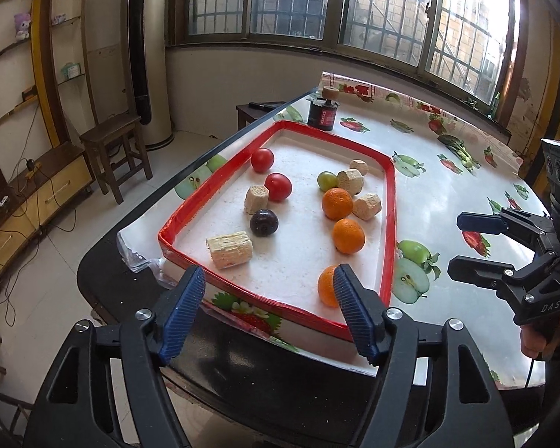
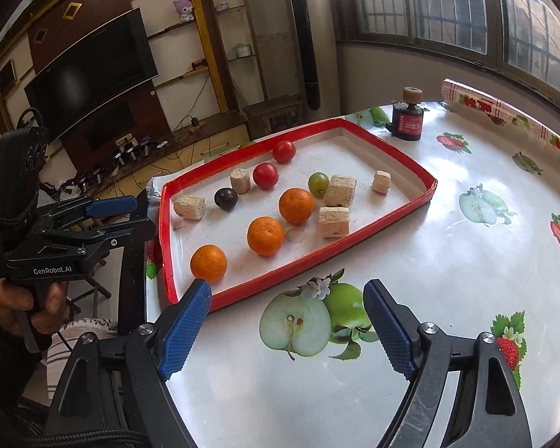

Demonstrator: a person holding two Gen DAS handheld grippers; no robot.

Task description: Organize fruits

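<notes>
We see all fruits inside the tray [image 2: 358, 244]: oranges [image 2: 265, 235] in a row, tomatoes [image 2: 266, 175] together. Whether sorting ended, we cannot judge. Left gripper [image 1: 268, 313] and right gripper [image 2: 287, 326]: jaws open, empty.

- Oranges: three, at [image 2: 208, 263], [image 2: 265, 235] and [image 2: 296, 205].
- Red tomatoes: two, at [image 2: 266, 175] and [image 2: 283, 151].
- Dark plum [image 2: 226, 198]: one.
- Green fruit [image 2: 318, 184]: one.
- Beige blocks: five, at [image 2: 189, 207], [image 2: 240, 180], [image 2: 339, 190], [image 2: 333, 221] and [image 2: 381, 181].
- Red-rimmed tray [image 2: 354, 245]: one.
- Black jar [image 2: 407, 124]: one.
</notes>
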